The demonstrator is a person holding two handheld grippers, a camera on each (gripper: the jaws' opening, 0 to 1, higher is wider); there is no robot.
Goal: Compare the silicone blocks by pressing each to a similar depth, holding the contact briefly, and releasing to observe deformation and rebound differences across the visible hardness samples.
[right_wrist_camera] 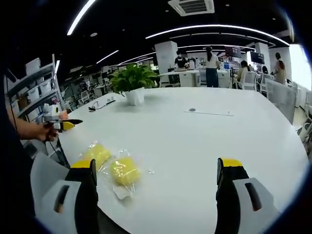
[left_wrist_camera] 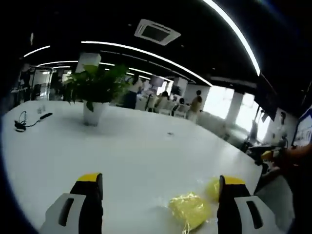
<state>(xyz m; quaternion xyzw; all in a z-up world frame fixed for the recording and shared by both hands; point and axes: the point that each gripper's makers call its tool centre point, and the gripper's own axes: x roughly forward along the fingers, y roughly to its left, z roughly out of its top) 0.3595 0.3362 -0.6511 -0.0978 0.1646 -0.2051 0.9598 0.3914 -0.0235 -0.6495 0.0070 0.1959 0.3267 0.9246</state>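
Both yellow silicone blocks [right_wrist_camera: 125,170] (bagged in clear plastic) are laid near the surface [right_wrist_camera: 204,141] edge, within easy reach. Left claw [left_wrist_camera: 161,190] and right claw [right_wrist_camera: 156,170] are held apart, nothing pressed yet.

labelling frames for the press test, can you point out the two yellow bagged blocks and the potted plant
nearer yellow block [right_wrist_camera: 124,170], right gripper view, middle of the yellow lump inside its clear bag
farther yellow block [right_wrist_camera: 96,153], right gripper view, centre of its yellow top
potted plant [right_wrist_camera: 132,96], right gripper view, front of the white pot
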